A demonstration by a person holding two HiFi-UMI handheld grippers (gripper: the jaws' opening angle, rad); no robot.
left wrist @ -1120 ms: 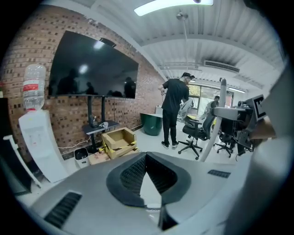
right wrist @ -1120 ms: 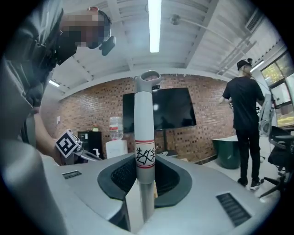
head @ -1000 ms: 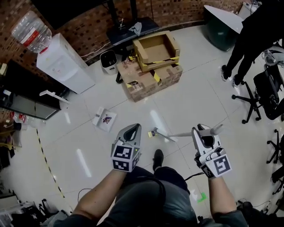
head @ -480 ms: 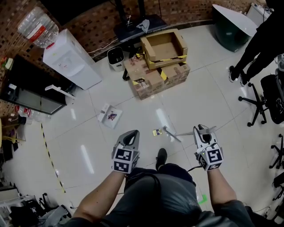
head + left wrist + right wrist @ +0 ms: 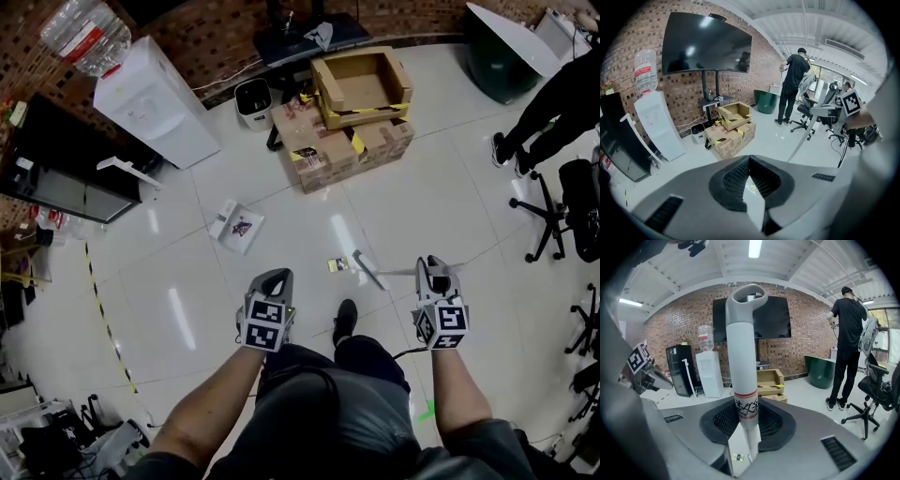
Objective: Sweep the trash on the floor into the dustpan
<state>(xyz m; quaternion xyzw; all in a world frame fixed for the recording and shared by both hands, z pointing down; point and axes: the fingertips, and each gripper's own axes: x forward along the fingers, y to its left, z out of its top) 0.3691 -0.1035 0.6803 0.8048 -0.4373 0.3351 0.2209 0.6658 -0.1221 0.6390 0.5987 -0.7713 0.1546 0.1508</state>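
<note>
My right gripper point(image 5: 433, 267) point(image 5: 745, 405) is shut on the white broom handle point(image 5: 742, 357), which slants down to the broom head point(image 5: 367, 270) on the tiled floor just ahead of my shoe. A small yellow scrap point(image 5: 337, 265) point(image 5: 738, 457) lies right beside the broom head. A white flat piece with a print point(image 5: 236, 226) lies on the floor further left. My left gripper point(image 5: 272, 277) point(image 5: 749, 159) hangs over the floor, shut and holding nothing. In the left gripper view the broom handle point(image 5: 806, 132) crosses at the right. I cannot make out a dustpan for certain.
Stacked cardboard boxes point(image 5: 349, 112) stand ahead, with a small white bin point(image 5: 253, 99) beside them. A water dispenser point(image 5: 145, 98) and a black cabinet point(image 5: 66, 173) with a white pole point(image 5: 128, 171) against it are at left. A standing person point(image 5: 553, 103) and office chairs point(image 5: 562, 211) are at right.
The head view has drifted, so the boxes and floor scraps sit further right. The right gripper has turned a little with the broom; the broom head stays beside the yellow scrap.
</note>
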